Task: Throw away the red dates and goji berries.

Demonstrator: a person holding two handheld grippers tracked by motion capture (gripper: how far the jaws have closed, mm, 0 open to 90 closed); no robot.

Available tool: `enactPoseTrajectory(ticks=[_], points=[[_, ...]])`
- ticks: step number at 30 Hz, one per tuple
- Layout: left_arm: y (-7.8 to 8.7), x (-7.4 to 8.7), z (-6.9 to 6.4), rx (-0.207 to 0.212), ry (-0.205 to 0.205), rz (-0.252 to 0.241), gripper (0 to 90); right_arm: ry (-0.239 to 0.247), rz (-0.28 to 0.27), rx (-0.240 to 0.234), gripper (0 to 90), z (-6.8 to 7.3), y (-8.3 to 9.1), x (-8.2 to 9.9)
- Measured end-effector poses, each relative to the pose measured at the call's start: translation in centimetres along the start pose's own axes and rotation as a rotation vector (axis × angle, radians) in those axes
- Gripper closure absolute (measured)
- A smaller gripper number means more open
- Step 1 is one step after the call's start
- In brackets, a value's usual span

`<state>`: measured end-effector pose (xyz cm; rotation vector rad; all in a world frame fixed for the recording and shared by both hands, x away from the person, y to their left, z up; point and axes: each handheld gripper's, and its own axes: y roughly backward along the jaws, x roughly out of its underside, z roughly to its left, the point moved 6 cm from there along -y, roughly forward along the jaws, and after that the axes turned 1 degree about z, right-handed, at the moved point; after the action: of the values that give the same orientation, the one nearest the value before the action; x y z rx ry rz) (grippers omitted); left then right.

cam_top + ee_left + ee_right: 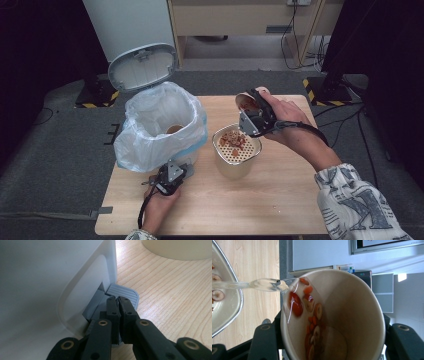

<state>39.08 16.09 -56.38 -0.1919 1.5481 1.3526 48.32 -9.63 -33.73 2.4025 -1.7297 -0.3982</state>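
1. Brown paper cup (pixel 337 315), clamped in the right gripper (pixel 251 119), tilts over the strainer-topped cream container (pixel 236 150), draining liquid.
2. Left gripper (pixel 117 302), jaws together, presses the white bin's grey pedal (pixel 125 293), holding its lid (pixel 142 67) open.

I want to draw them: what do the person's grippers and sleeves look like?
Both grippers, left gripper and right gripper, are black with a grey three-cornered plate on top and round brass-coloured rivets on the jaws. A black cable trails from each. The right sleeve is white with a dark blue pattern.
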Motion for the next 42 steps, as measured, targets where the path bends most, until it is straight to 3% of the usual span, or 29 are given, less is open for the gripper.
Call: enactPoseTrajectory(ticks=[7, 37, 42], points=[[0.0, 0.0, -0.01, 0.001, 0.001, 0.0, 86.4, 0.029, 0.006, 0.013, 38.0, -0.43, 0.15, -0.11], [0.0, 0.0, -0.02, 0.0, 0.0, 0.0, 86.3, 0.044, 0.01, 0.012, 38.0, -0.2, -0.01, -0.09], [0.0, 0.0, -0.01, 0.0, 0.0, 0.0, 86.3, 0.124, 0.029, 0.026, 38.1, -0.11, -0.03, -0.35]])
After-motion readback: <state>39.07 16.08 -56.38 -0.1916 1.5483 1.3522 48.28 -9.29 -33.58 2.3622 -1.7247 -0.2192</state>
